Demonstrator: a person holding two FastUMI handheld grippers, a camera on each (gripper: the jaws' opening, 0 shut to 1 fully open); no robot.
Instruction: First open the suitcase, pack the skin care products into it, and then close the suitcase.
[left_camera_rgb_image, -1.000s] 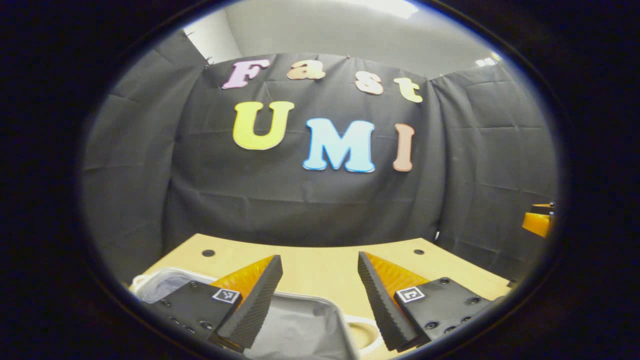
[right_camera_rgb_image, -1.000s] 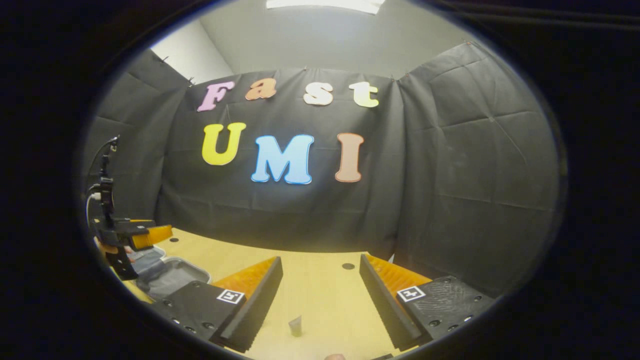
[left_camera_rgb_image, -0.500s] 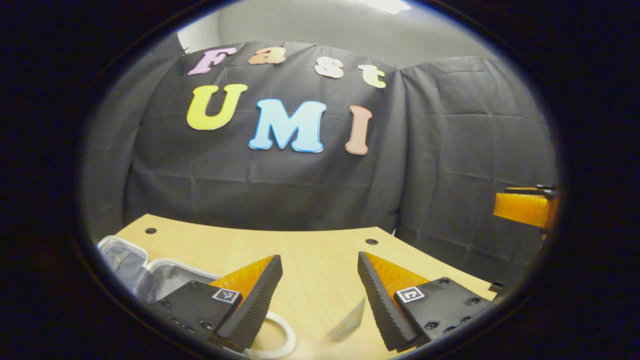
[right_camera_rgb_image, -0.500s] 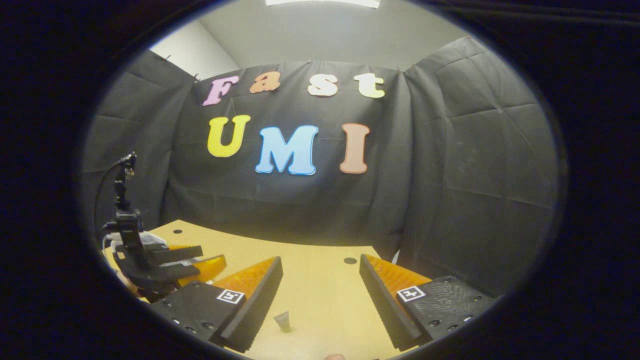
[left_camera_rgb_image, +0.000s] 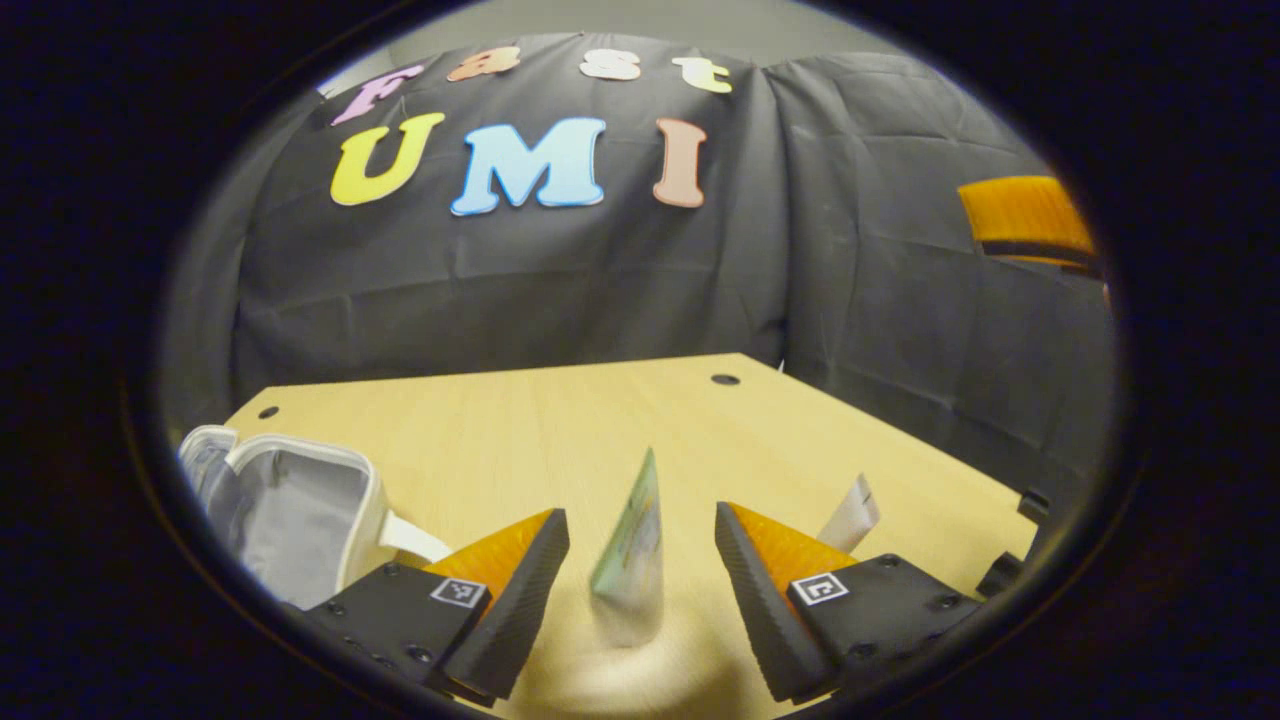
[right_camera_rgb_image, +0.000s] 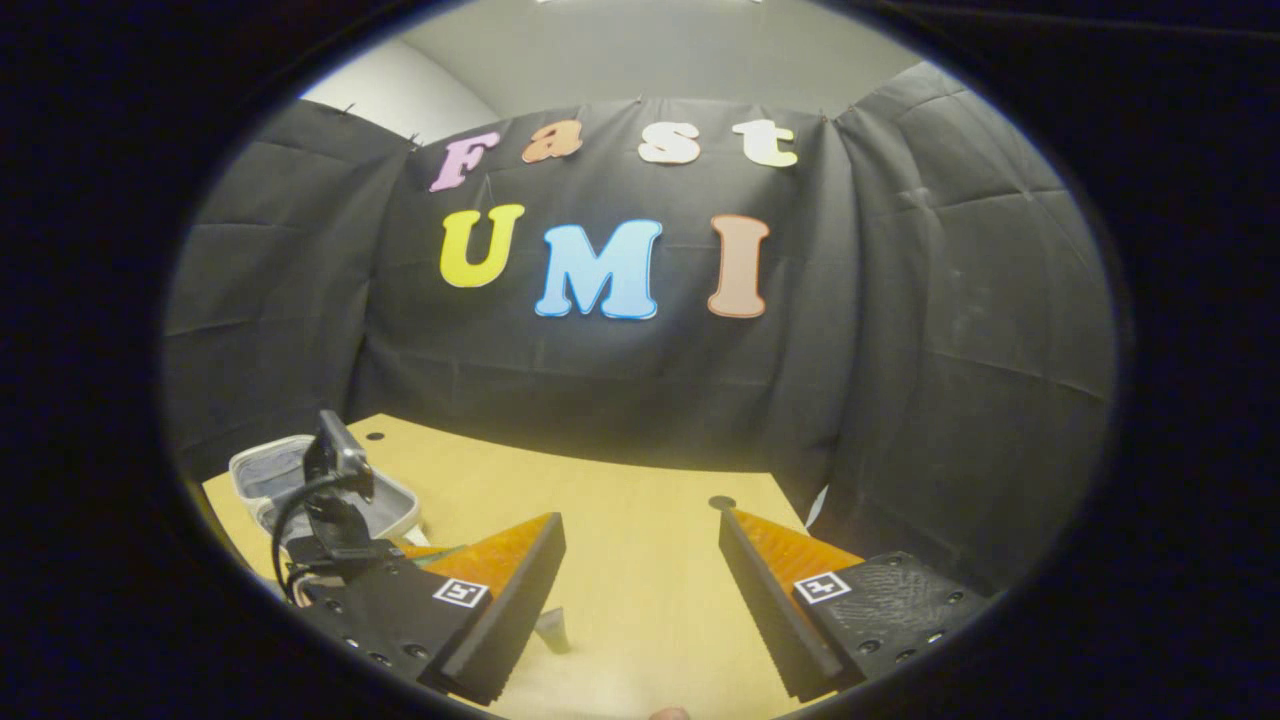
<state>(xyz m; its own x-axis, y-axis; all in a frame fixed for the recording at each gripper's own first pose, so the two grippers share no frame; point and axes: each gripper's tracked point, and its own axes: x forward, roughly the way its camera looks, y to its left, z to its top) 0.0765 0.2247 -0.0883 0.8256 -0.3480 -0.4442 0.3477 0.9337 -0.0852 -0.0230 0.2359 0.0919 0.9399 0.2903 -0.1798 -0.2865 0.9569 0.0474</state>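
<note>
Left claw (left_camera_rgb_image: 640, 560) wide, straddling upright tube (left_camera_rgb_image: 632, 545) (not gripped); right claw (right_camera_rgb_image: 640, 590) wide, empty. Suitcase (left_camera_rgb_image: 290, 500) open far left on worktop (left_camera_rgb_image: 560, 420); packing, closing left.

In the left gripper view, a tube (left_camera_rgb_image: 632, 535) is standing on the table (left_camera_rgb_image: 520, 420) between the left gripper's (left_camera_rgb_image: 640, 590) fingers. The open suitcase (left_camera_rgb_image: 290, 500) is lying to its left, and a second tube (left_camera_rgb_image: 850, 515) is sitting to its right.

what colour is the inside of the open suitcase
Light grey lining with a white rim, on the suitcase; clearest in the left gripper view.
</note>
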